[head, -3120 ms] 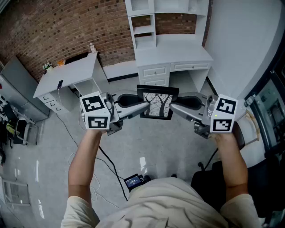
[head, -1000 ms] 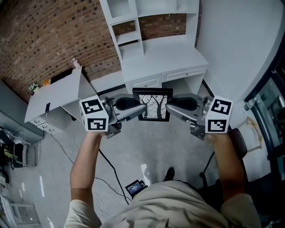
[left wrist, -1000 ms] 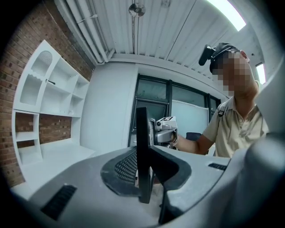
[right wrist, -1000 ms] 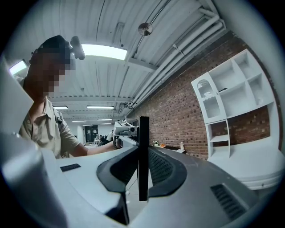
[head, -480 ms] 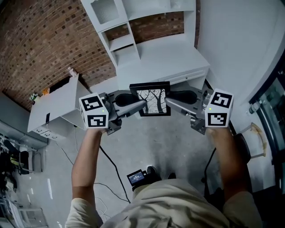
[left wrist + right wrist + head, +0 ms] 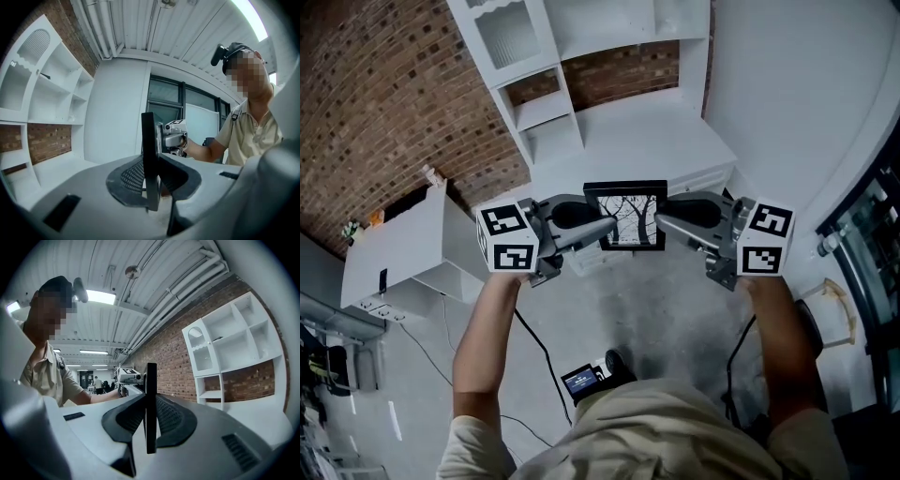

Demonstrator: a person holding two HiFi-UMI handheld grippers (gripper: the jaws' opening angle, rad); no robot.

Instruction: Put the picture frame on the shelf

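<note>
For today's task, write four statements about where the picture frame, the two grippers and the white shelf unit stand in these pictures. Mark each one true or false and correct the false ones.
1. The left gripper and the right gripper each clamp one side edge of the picture frame. True.
2. The picture frame stands on the white shelf unit. False: it is held in the air in front of the unit, and touches none of its shelves.
3. The left gripper is open and empty. False: in the left gripper view its jaws are closed on the frame's edge.
4. A brick wall stands behind the white shelf unit. True.
</note>
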